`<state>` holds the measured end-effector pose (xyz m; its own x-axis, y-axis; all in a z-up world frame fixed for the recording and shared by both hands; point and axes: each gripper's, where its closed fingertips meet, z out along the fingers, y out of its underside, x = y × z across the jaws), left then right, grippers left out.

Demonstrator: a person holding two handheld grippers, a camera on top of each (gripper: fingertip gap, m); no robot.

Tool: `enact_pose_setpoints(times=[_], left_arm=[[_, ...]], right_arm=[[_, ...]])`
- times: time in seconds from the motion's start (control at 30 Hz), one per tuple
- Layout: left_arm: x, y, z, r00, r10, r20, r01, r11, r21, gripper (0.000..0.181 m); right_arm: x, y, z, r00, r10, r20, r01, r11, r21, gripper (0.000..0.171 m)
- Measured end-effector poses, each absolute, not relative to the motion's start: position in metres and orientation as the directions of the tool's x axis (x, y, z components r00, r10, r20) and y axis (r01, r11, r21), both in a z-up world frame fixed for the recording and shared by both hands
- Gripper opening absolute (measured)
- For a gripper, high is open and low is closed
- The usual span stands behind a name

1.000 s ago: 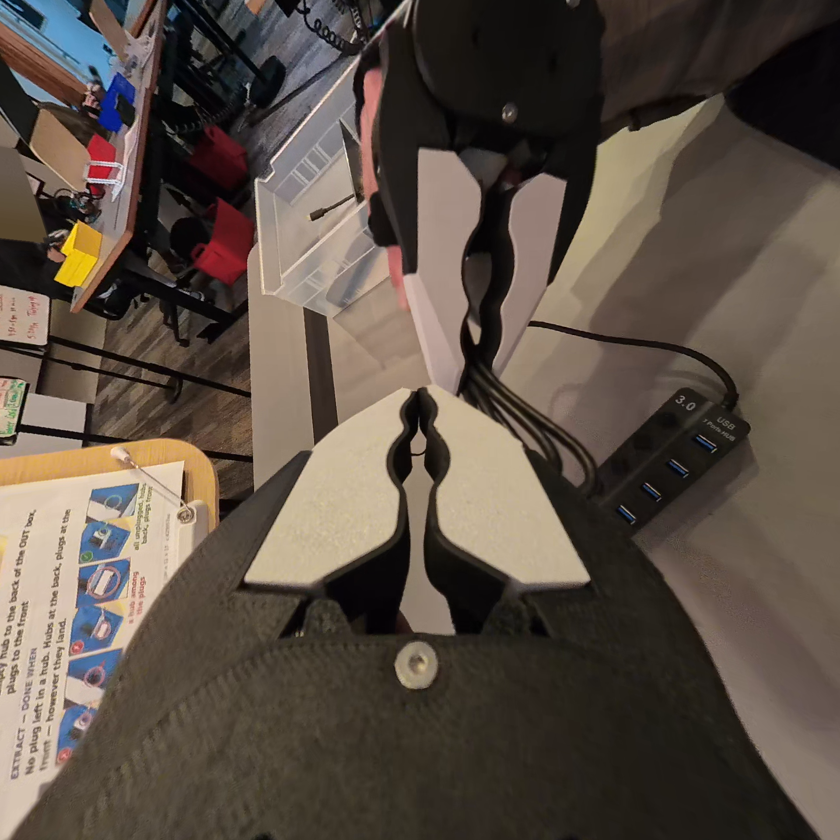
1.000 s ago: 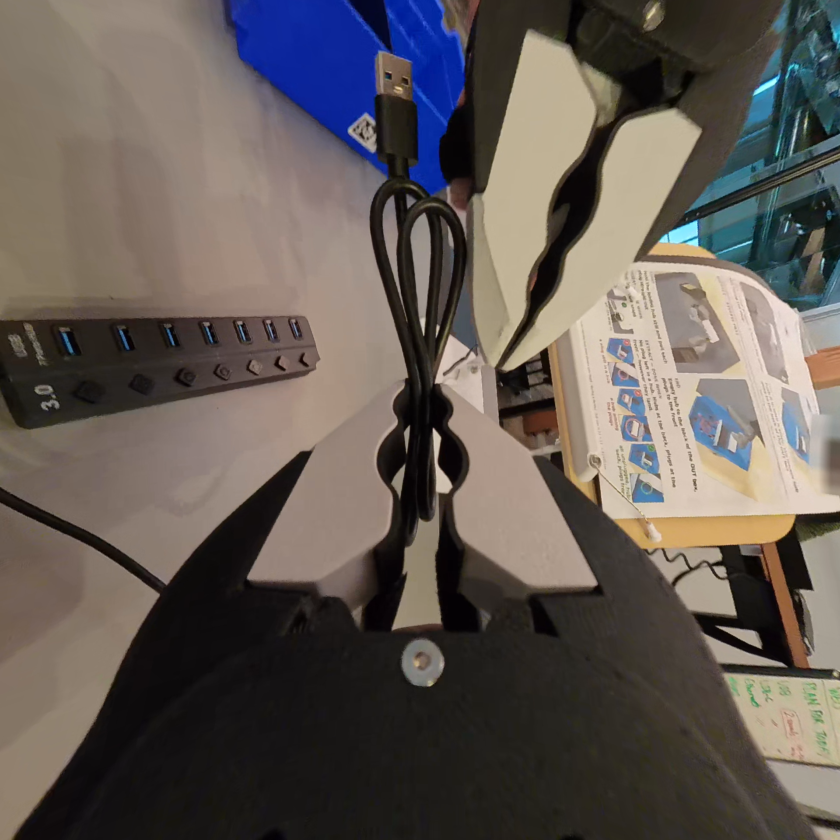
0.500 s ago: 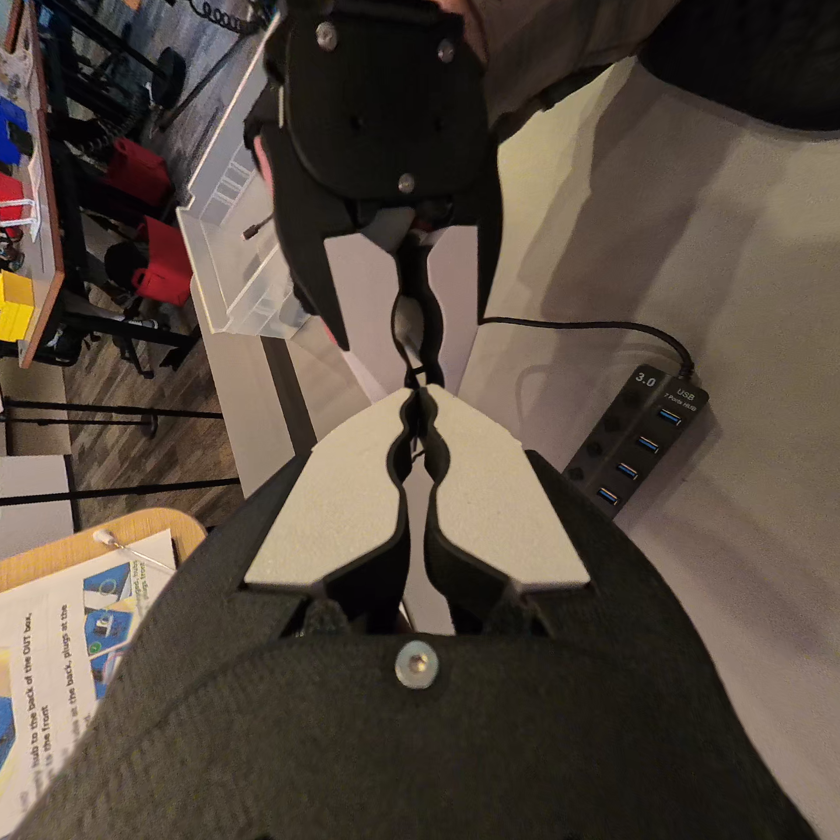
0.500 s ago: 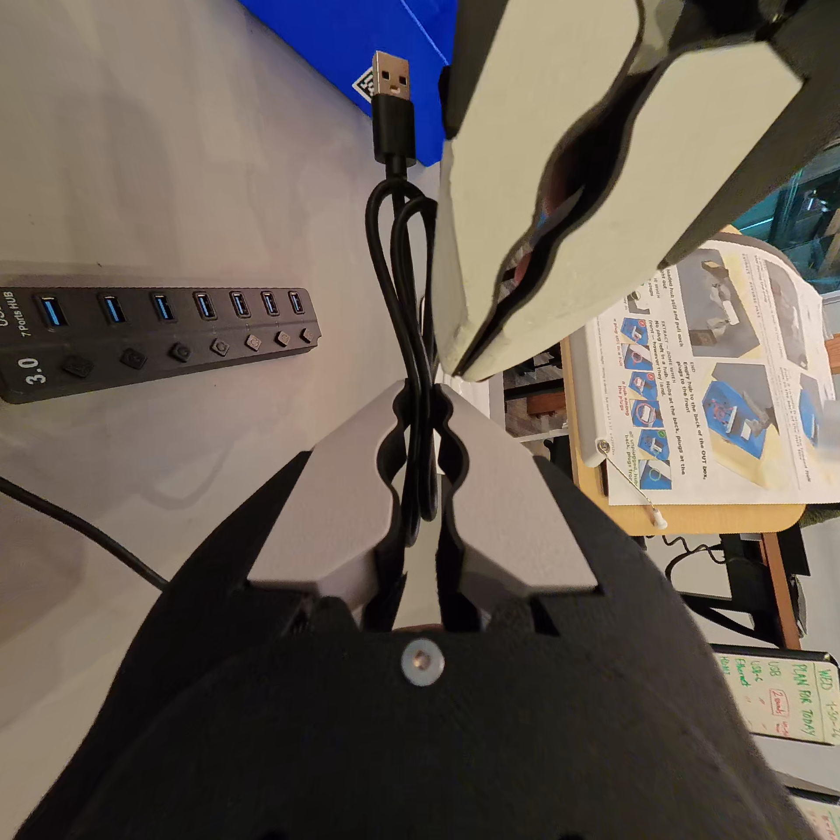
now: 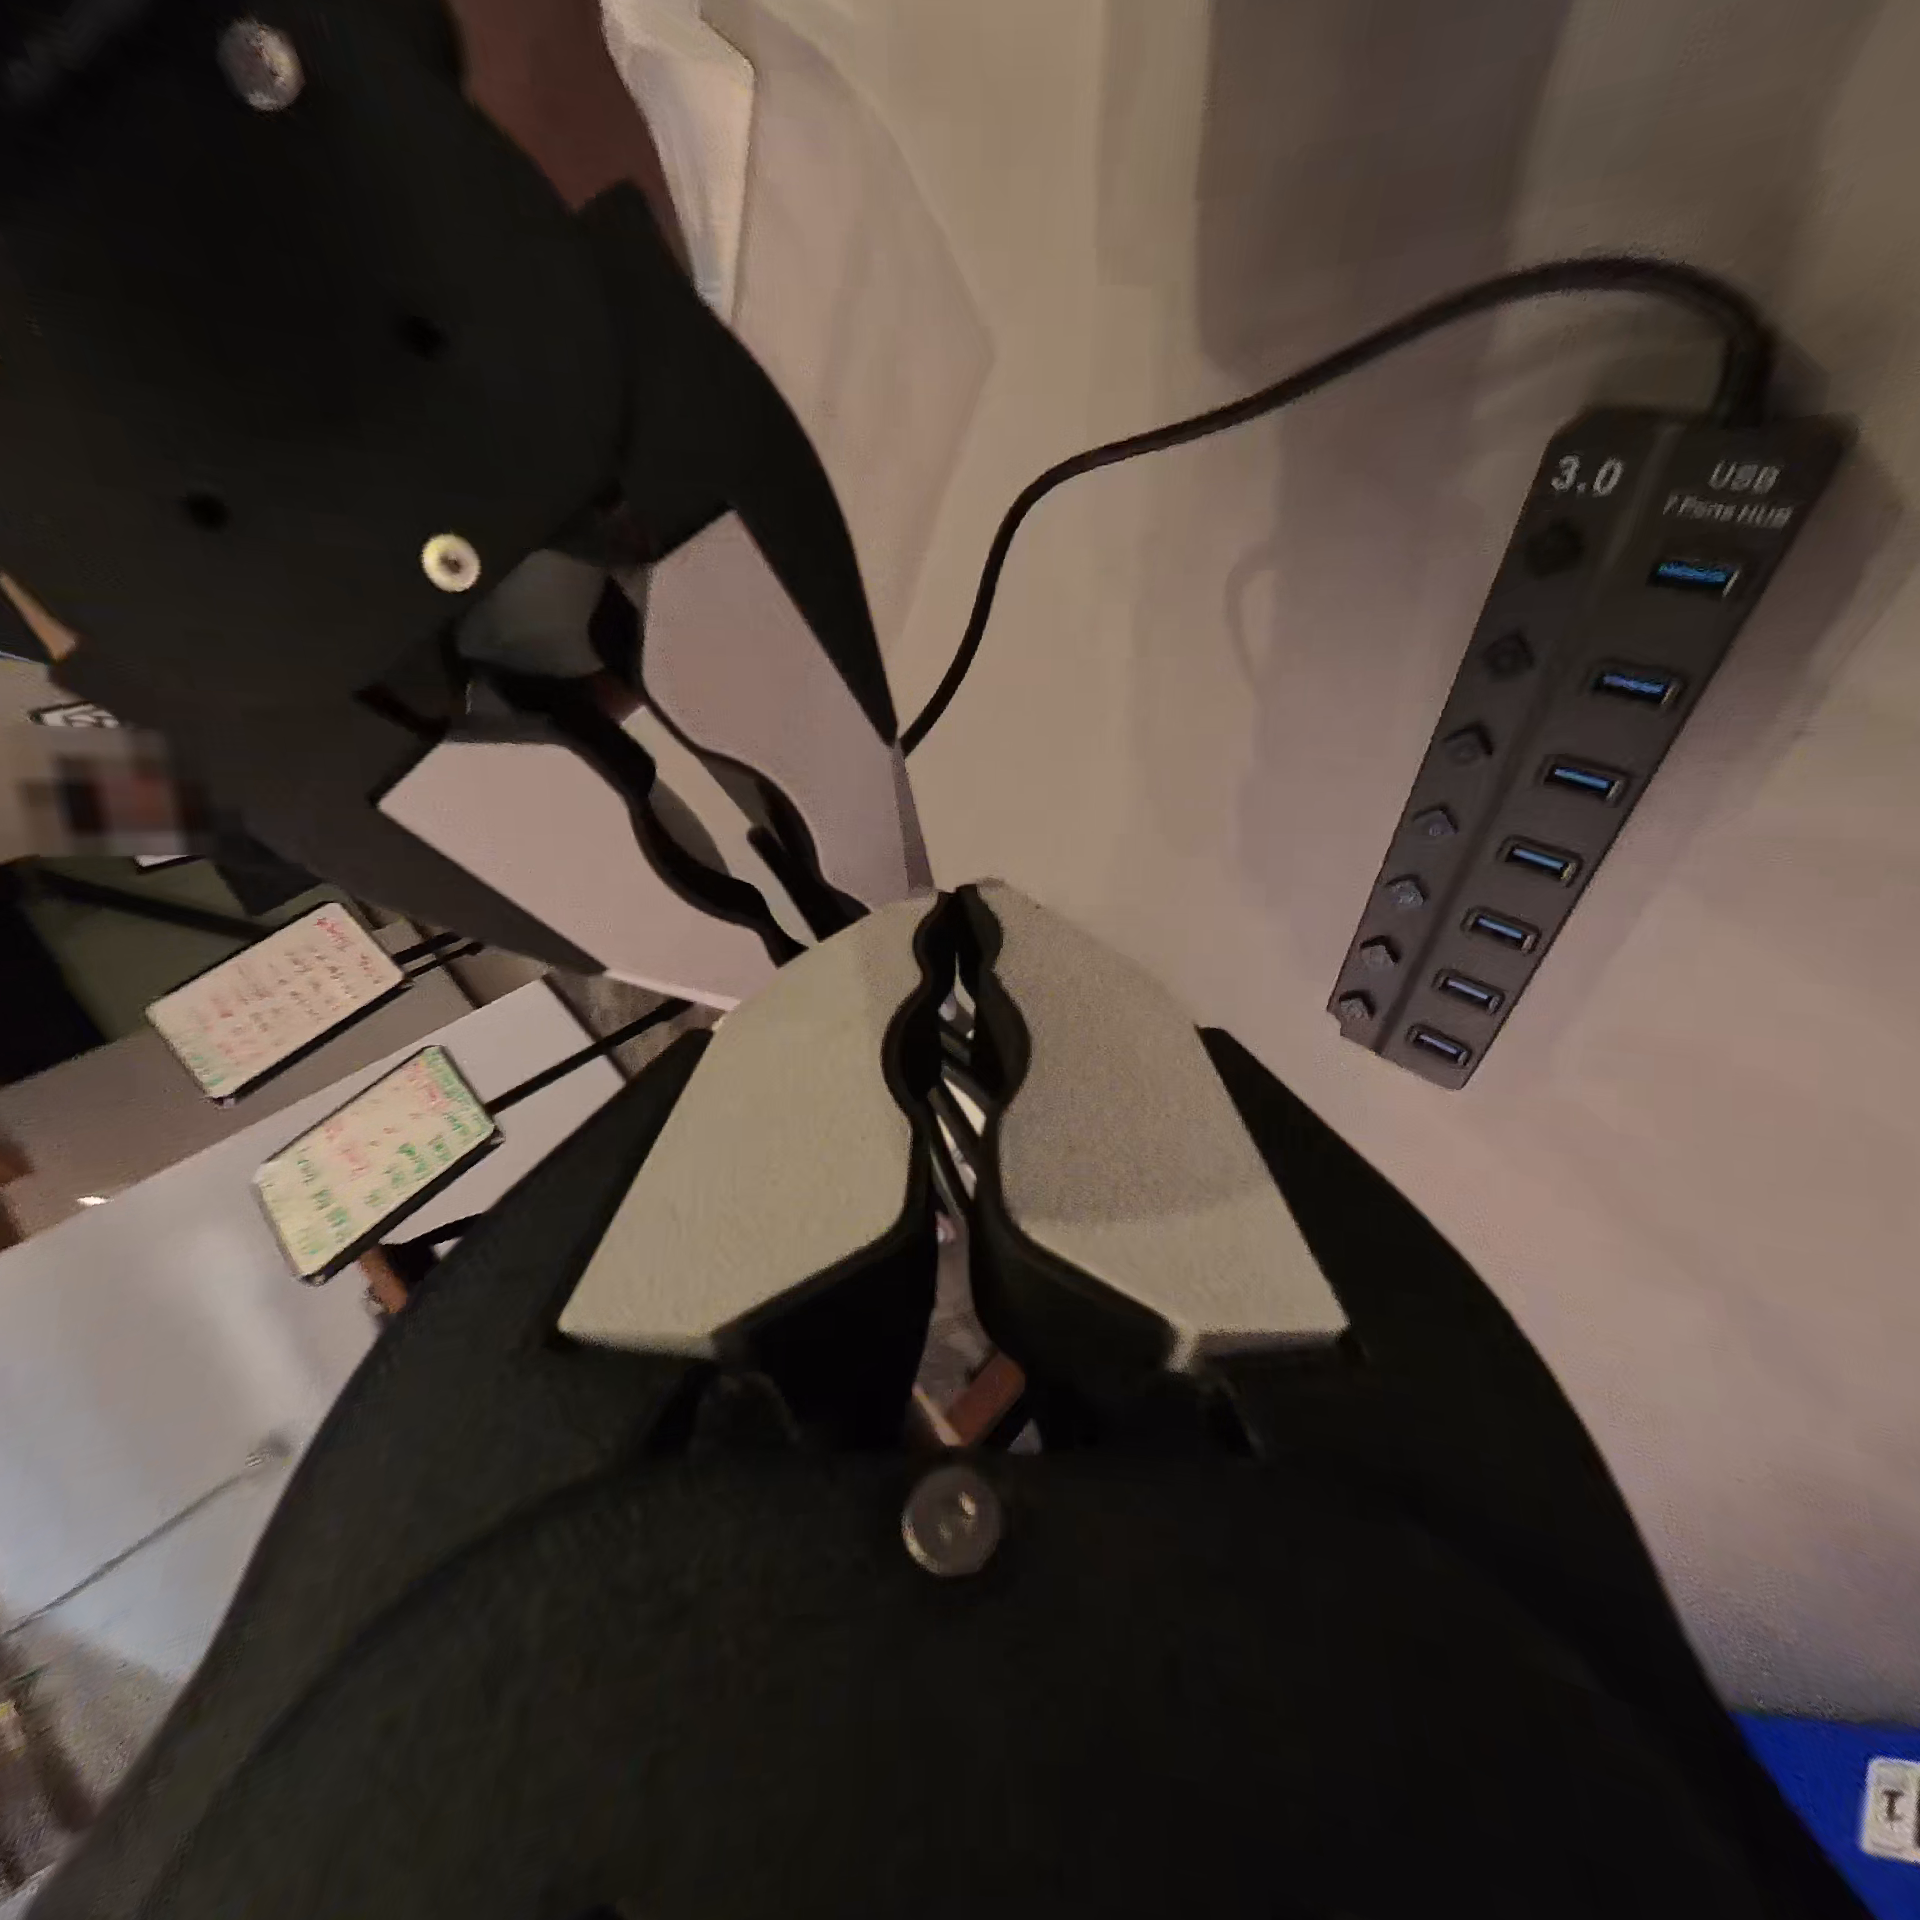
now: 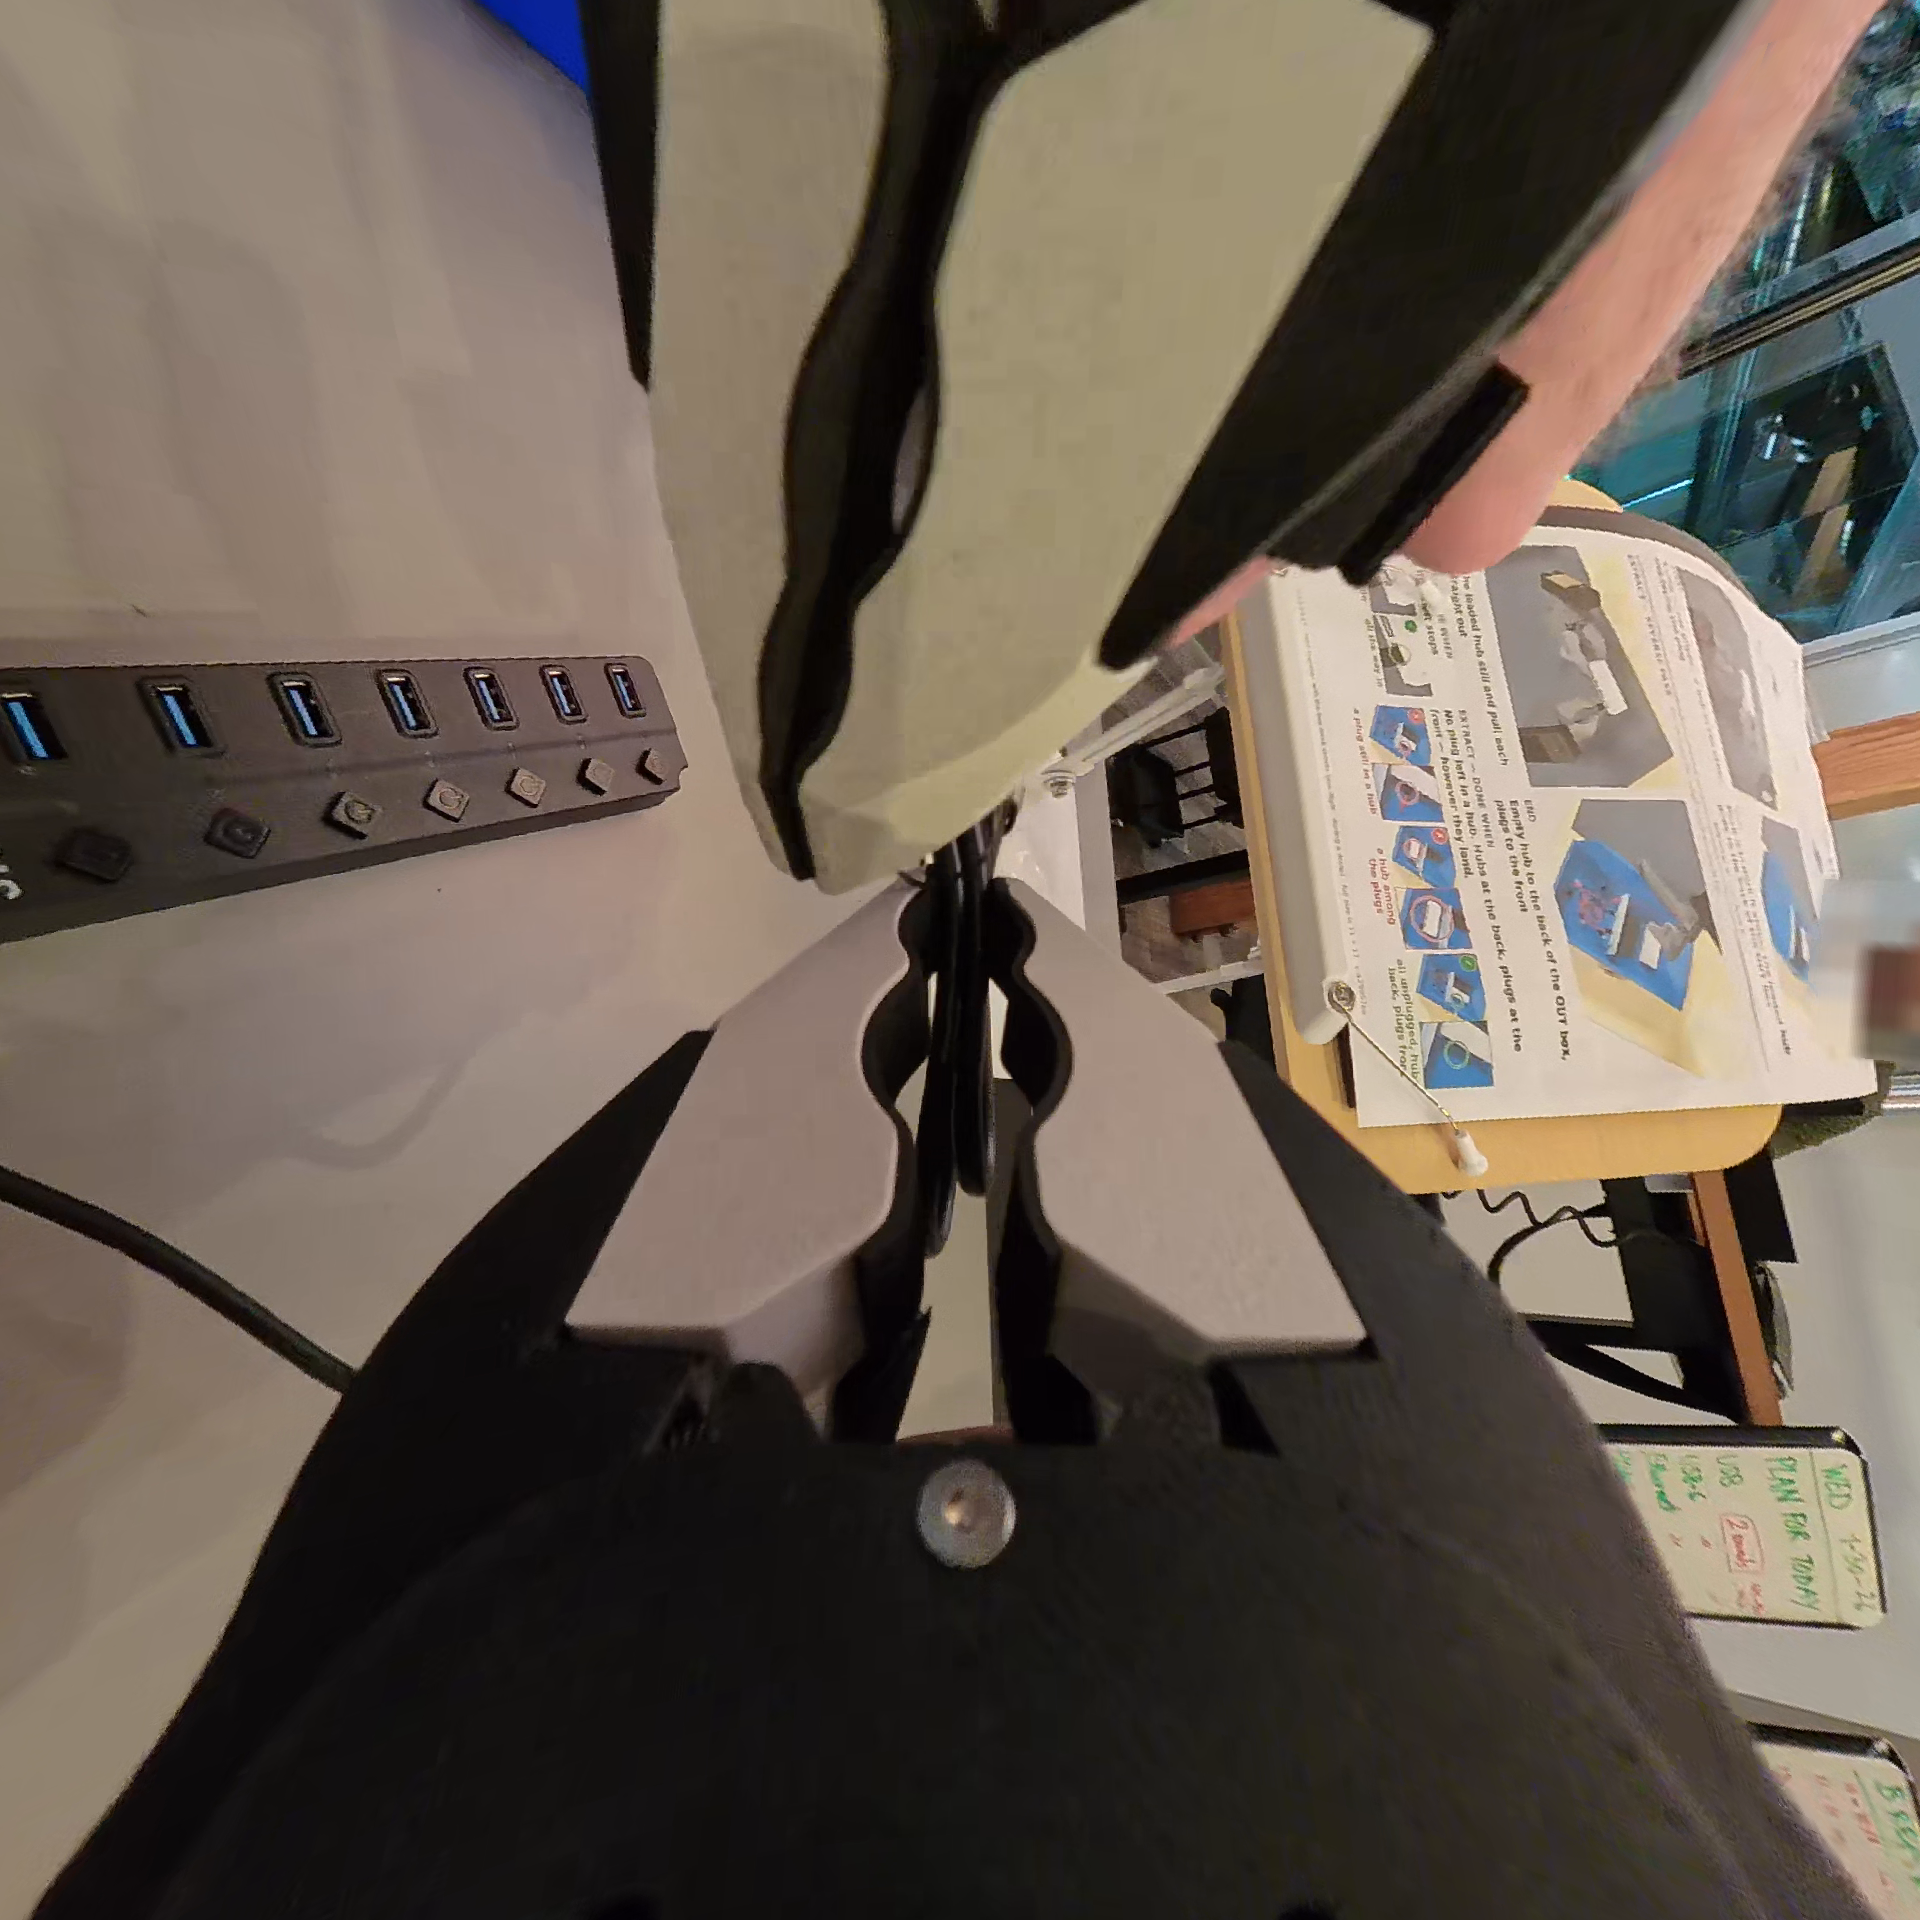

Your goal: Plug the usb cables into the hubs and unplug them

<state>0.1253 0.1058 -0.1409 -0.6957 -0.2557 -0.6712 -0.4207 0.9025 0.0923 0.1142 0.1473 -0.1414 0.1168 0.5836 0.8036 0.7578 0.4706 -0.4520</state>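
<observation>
A black seven-port USB hub [image 5: 1558, 748] lies on the white table, all ports empty; it also shows in the right wrist view [image 6: 364, 769]. Its own lead [image 5: 1143, 436] trails off behind it. My right gripper [image 6: 961, 904] is shut on a looped black USB cable [image 6: 956, 1039] and holds it above the table. My left gripper [image 5: 951, 899] has its jaws shut, tip to tip with the right gripper [image 5: 831, 904]. Cable strands [image 5: 769, 831] run between the two tips. The left gripper [image 6: 821, 852] fills the top of the right wrist view and hides the cable's plug.
A clipboard with a picture instruction sheet [image 6: 1558, 831] lies on a wooden side table to one side. Small whiteboards [image 6: 1745, 1538] stand on the floor beyond the table edge [image 5: 270, 997]. A blue bin corner [image 5: 1829, 1808] sits near the hub. A person's hand [image 6: 1714, 312] holds the left gripper.
The left gripper has closed in on the right gripper until their tips meet. The cable's plug, visible before, is now hidden behind the left gripper. The left view has swung toward the hub.
</observation>
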Motion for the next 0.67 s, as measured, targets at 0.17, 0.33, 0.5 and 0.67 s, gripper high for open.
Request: enact_pose_setpoints(times=[0.17,0.33,0.5,0.67], left_arm=[[0.121,0.110,-0.138,-0.711,-0.091,-0.697,-0.387,0.879,0.280,0.000],[0.115,0.117,-0.134,-0.721,0.031,-0.692,-0.368,0.829,0.420,0.000],[0.113,0.127,-0.131,-0.723,0.169,-0.670,-0.342,0.755,0.560,0.000],[0.111,0.137,-0.133,-0.734,0.248,-0.632,-0.319,0.697,0.643,0.001]], right_arm=[[0.113,0.148,-0.135,0.126,0.551,0.825,0.765,0.475,-0.434,0.005],[0.110,0.149,-0.129,0.145,0.509,0.848,0.781,0.468,-0.414,0.005],[0.109,0.154,-0.124,0.177,0.471,0.864,0.801,0.441,-0.404,0.005],[0.109,0.161,-0.123,0.208,0.445,0.871,0.822,0.404,-0.402,0.004]])
